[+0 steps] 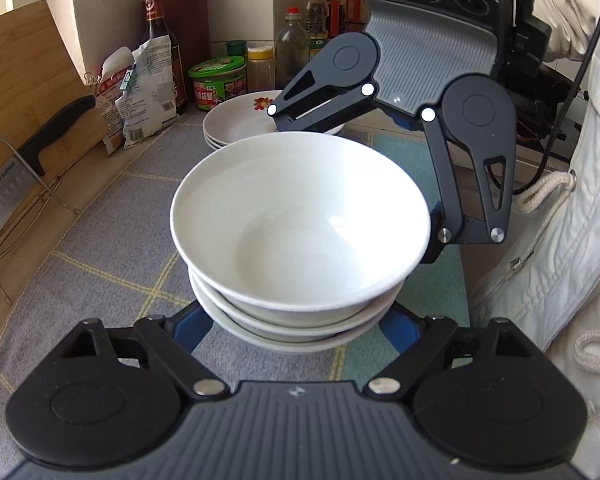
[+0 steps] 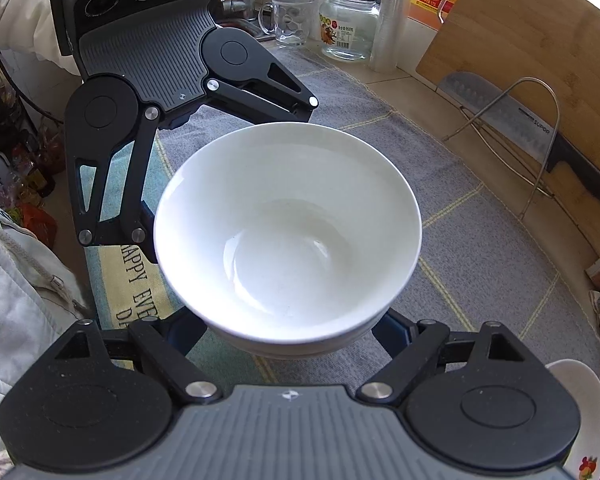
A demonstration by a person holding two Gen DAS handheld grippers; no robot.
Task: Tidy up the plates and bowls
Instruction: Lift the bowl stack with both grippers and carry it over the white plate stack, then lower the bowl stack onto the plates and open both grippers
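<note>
A stack of three white bowls (image 1: 300,232) fills the middle of both wrist views (image 2: 288,236), just above the grey checked mat (image 1: 100,240). My left gripper (image 1: 296,324) is shut on the lower bowls, its blue fingers (image 1: 188,330) pressed to both sides of the stack. From the opposite side my right gripper (image 2: 290,332) is shut on the same stack in the same way. Each gripper shows in the other's view, reaching down to the stack's far side. A stack of white plates (image 1: 236,124) with a red print sits behind the bowls.
A wooden cutting board (image 1: 24,80) leans at the wall, with a cleaver (image 2: 500,116) on a wire rack (image 2: 540,92). Sauce bottles, a green tin (image 1: 218,80) and bags stand at the back. A glass mug (image 2: 288,20) and jar (image 2: 350,24) stand by the window. A person's white jacket (image 1: 560,260) is close beside.
</note>
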